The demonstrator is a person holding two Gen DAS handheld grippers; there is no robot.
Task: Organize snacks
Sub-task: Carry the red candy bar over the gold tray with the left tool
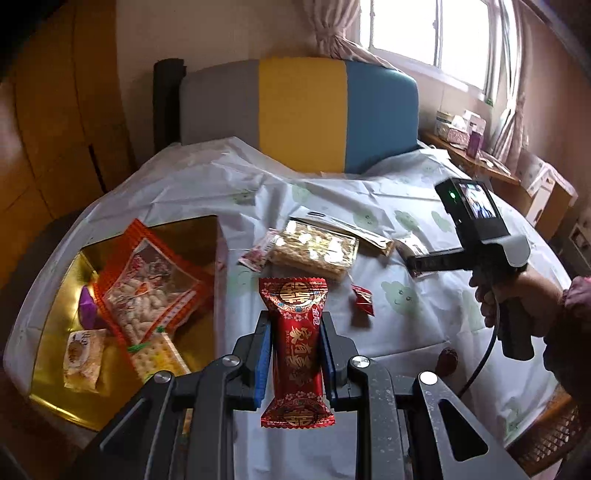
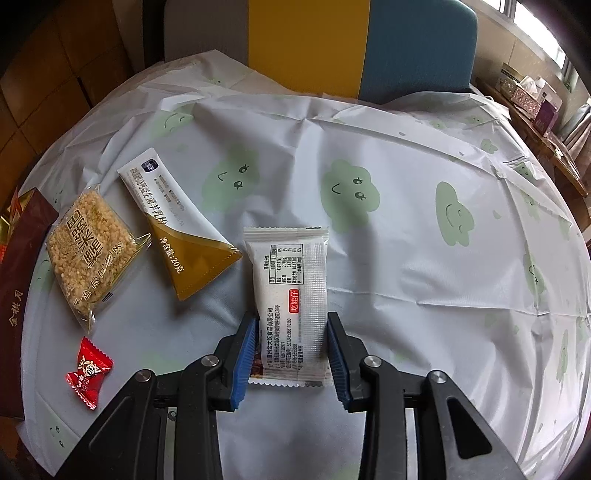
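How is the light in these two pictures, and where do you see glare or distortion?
Left wrist view: the window is overexposed, and the gold box reflects a warm shine. Right wrist view: soft even daylight; a dim shadow lies on the tablecloth behind the white packet. Both views: fisheye bends the table edge; corners are dark.

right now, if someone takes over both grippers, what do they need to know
Left gripper: shut on a red snack pack, held up off the table.
Right gripper: jaws around a white snack pack lying on the tablecloth; whether it is gripped is unclear.
Done: peanut bag, crackers and a small cake are in the gold box.
Left: both packs, plus rice bar, white and gold sachet and red candy on the table.
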